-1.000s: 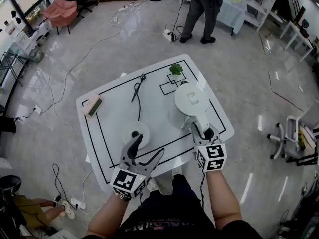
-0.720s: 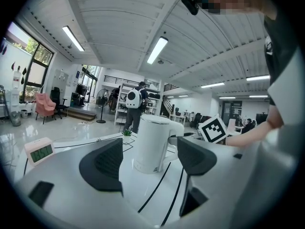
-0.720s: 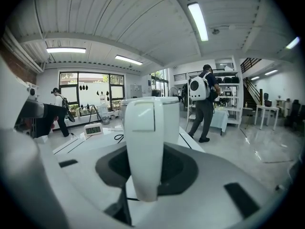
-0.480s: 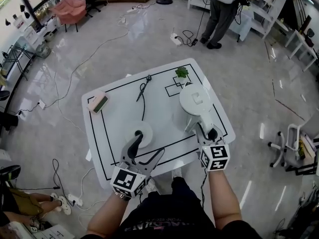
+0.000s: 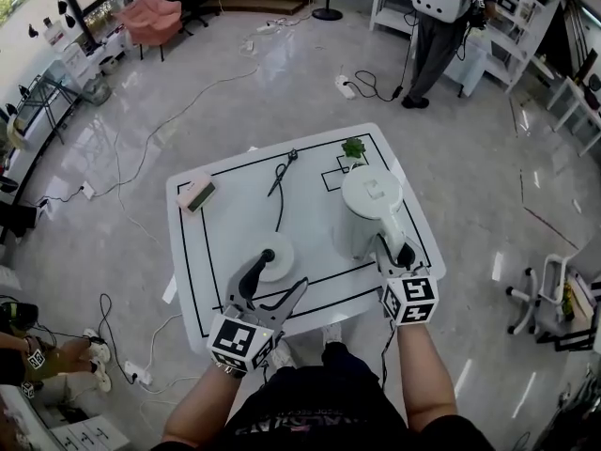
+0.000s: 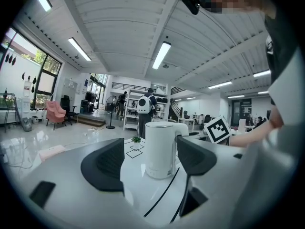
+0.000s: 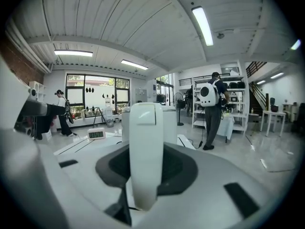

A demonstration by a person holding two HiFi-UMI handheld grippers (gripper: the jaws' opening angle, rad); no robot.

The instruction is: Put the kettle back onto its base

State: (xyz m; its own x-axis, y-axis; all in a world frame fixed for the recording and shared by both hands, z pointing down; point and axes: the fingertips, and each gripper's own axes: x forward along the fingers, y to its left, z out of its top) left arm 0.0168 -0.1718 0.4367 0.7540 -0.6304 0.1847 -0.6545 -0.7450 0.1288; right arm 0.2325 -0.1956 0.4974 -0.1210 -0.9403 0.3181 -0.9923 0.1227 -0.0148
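My right gripper (image 5: 399, 250) squeezes the handle (image 7: 143, 151) of the kettle (image 5: 371, 205). My left gripper (image 5: 282, 272) gapes empty. Next, I think, I lift it onto the base (image 5: 280, 259).

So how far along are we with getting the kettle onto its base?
Done: right gripper is shut on the kettle handle. In hand: nothing lifted yet; the kettle stands on the table. Left: carry it across to the base by the open left gripper.

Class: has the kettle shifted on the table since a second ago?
No. The kettle stands just this side of the small plant, right of its base, as before.
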